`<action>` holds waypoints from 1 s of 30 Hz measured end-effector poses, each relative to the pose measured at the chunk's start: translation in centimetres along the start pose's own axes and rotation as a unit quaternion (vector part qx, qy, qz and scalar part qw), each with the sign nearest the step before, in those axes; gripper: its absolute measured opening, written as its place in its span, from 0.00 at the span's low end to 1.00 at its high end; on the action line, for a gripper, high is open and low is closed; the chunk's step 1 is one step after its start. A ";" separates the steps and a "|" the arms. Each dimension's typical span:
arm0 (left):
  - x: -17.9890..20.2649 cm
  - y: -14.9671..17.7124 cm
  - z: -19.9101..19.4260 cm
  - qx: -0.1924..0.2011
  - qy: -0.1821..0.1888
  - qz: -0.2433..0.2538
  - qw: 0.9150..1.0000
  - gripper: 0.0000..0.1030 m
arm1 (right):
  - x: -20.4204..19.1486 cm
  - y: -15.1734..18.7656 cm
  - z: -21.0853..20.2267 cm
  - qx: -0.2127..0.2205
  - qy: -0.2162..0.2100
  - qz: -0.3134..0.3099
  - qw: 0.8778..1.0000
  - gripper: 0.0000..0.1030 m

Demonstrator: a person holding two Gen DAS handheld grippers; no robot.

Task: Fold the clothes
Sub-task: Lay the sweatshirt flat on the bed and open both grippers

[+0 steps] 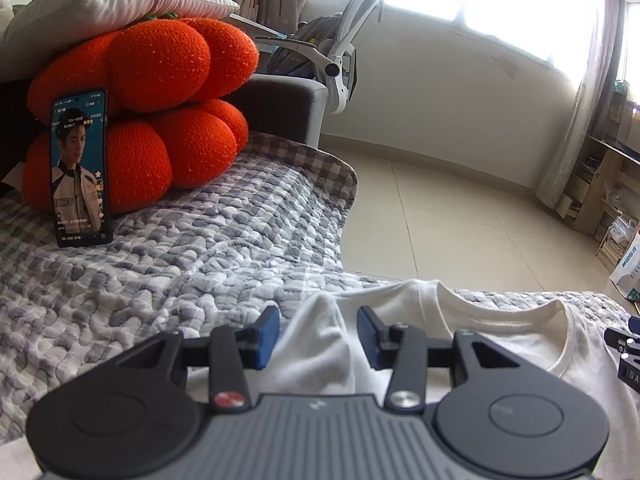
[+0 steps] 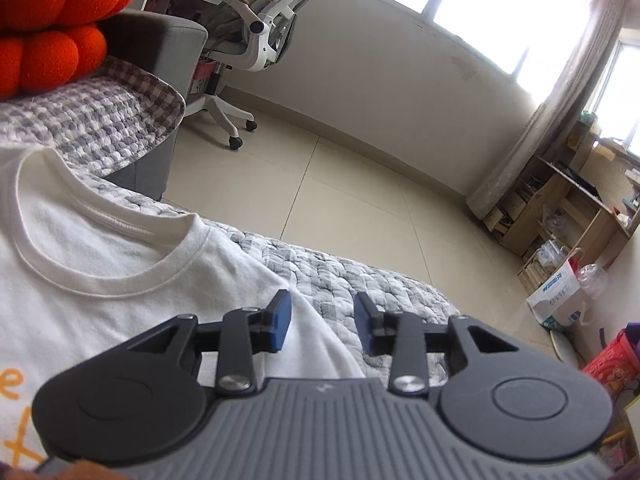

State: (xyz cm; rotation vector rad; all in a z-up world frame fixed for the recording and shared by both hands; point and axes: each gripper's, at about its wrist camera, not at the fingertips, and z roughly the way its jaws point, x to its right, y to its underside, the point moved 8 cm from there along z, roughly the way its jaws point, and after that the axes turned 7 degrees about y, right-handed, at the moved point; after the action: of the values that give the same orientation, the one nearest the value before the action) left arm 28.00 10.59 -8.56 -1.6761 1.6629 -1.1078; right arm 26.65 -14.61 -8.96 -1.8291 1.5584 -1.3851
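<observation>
1. Centrally, a white T-shirt (image 1: pixel 500 344) lies flat on a grey-and-white checked quilt (image 1: pixel 168 264), its round neckline toward the far edge of the bed.
2. Left gripper (image 1: pixel 318 336): jaws parted, blue pads clear of the cloth, poised over the shirt's folded left shoulder; nothing is held between them.
3. Right gripper (image 2: pixel 322 324): jaws likewise parted and empty, poised over the shirt's right edge where white fabric meets quilt.
4. Orange lettering (image 2: pixel 16 420) shows on the shirt front, at the lower left of the right wrist view.
5. Orange plush cushions (image 1: pixel 160 100) are stacked at the head of the quilt under a white pillow (image 1: pixel 104 4); a phone (image 1: pixel 80 168) stands upright against them, screen lit.
6. Background: white office chair (image 2: pixel 256 28), tiled floor (image 1: pixel 460 216), curtained windows, wooden shelving (image 2: pixel 568 208).
</observation>
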 end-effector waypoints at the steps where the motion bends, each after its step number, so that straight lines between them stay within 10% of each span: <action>1: 0.0 0.0 -0.5 -0.002 0.000 0.001 1.000 0.44 | 0.2 0.0 -0.3 -0.002 -0.004 0.006 1.000 0.36; 30: -6.7 3.4 -7.3 -0.067 -0.001 -0.055 0.996 0.46 | 6.0 3.6 -3.3 -0.069 -0.091 0.127 0.985 0.37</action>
State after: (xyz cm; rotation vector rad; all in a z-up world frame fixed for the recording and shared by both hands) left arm 20.67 18.10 -8.76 -1.8711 1.6938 -1.0649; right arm 21.38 -20.13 -7.68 -1.7056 1.7542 -0.9897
